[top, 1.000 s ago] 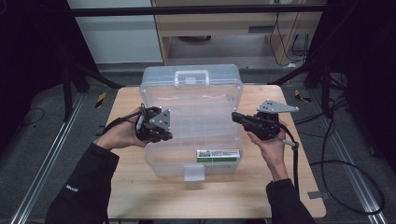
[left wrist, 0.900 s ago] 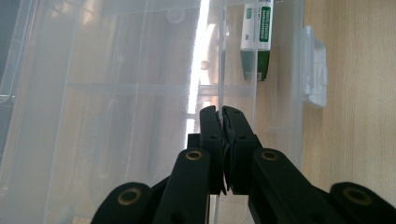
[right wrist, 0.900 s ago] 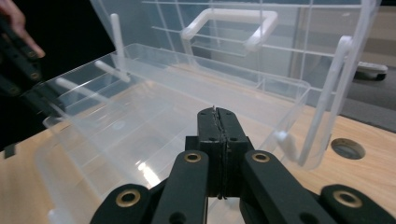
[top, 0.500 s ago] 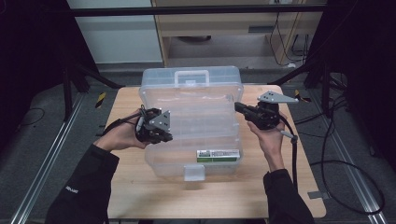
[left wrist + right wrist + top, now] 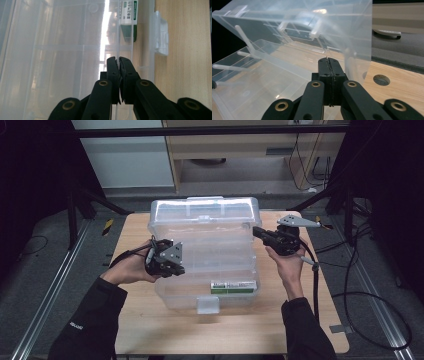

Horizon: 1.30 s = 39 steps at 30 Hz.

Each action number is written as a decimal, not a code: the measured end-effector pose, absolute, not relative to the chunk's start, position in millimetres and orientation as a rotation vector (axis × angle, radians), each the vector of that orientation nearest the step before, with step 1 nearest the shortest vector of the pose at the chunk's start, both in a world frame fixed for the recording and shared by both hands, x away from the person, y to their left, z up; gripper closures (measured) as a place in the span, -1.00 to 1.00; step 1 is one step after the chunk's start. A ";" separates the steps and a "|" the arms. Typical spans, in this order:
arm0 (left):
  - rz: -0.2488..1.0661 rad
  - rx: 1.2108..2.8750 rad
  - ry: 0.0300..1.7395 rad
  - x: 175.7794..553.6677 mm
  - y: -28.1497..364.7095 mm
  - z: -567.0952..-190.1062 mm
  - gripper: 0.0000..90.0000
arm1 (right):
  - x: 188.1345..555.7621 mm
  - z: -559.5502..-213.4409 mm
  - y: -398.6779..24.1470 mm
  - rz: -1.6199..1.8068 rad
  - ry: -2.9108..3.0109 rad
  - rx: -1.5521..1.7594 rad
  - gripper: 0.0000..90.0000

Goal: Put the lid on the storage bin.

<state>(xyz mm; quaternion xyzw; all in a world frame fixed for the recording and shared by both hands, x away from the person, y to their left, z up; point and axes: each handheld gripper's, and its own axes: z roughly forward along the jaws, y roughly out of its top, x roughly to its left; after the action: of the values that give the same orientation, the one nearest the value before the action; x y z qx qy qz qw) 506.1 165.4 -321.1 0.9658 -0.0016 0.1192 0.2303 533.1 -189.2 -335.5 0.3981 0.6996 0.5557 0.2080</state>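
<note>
In the high view a clear plastic organizer box point(image 5: 205, 255) sat in the middle of the wooden table point(image 5: 300, 330), its lid point(image 5: 204, 215) raised at the far side and its front latch point(image 5: 208, 304) hanging toward the person. A green and white carton point(image 5: 233, 286) lay in a front compartment. The left gripper point(image 5: 167, 262) met the box's left wall, and the right gripper point(image 5: 260, 232) reached the lid's right edge.

In the left gripper view the jaws stood almost together, pinched on the thin clear wall point(image 5: 117, 45) of the box, with the carton point(image 5: 129, 20) and latch point(image 5: 161, 33) beyond.

In the right gripper view the jaws were fully closed, their tips at the lower corner of the tilted lid point(image 5: 312, 27); whether a sliver of plastic sat between them could not be told. Bare table point(image 5: 397, 92) showed to the right.

The box looked light and nearly empty, so it would probably slide on the wood if pushed from one side only. Its walls seemed thin and springy, smooth enough to slip from narrow pads, and likely to crack at the hinges if twisted. The stiffer rim, near a corner, looked the best place to grip.
</note>
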 end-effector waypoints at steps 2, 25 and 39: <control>0.346 2.675 -0.024 505.4 164.8 -320.1 0.92 | 533.1 -335.5 -189.6 1.555 1.956 1.109 1.00; 0.378 2.352 0.223 507.2 174.3 -320.2 0.17 | 532.1 -335.9 -189.5 1.546 1.970 1.108 1.00; 0.331 2.175 0.361 504.4 183.6 -326.1 0.06 | 531.5 -336.1 -190.2 1.534 1.980 1.105 1.00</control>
<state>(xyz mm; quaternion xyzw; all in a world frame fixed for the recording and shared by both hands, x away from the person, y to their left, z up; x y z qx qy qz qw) 504.4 183.6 -326.1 0.8758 0.1454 0.1335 0.4405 531.5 -190.2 -336.1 0.3955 0.7086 0.5489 0.2006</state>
